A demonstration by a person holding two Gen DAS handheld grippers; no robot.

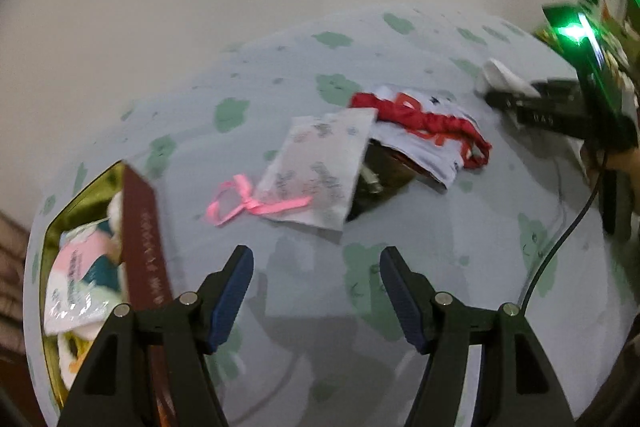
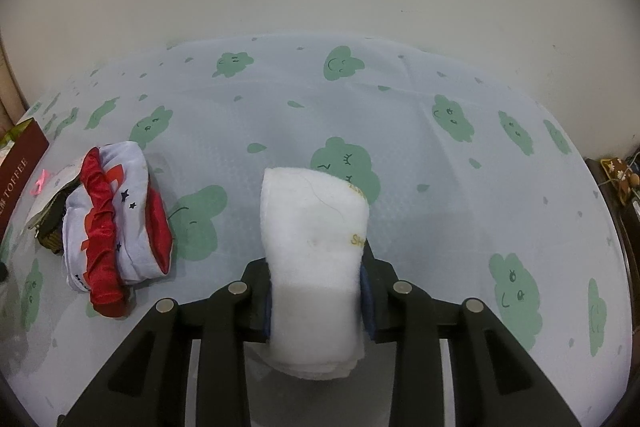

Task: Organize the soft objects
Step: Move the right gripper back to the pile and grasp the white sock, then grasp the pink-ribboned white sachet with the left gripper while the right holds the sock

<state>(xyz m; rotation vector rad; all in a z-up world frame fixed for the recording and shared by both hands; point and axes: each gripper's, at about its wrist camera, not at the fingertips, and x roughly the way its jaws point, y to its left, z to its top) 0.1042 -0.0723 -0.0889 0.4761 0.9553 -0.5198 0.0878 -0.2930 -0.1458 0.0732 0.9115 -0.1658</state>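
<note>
My left gripper hovers open and empty over the cloud-print tablecloth. Just beyond it lies a white printed pouch with a pink ribbon. Behind the pouch a red ruched band rests on a pale star-print cloth. My right gripper is shut on a folded white towel, which sticks up between the pads above the table. The same towel shows blurred at the far right in the left wrist view. The red band and star cloth lie to the right gripper's left.
An open gold-lined box with a brown lid holds several soft packets at the left table edge. A dark woven thing sits under the pouch. A black cable trails at the right. A plain wall stands behind the table.
</note>
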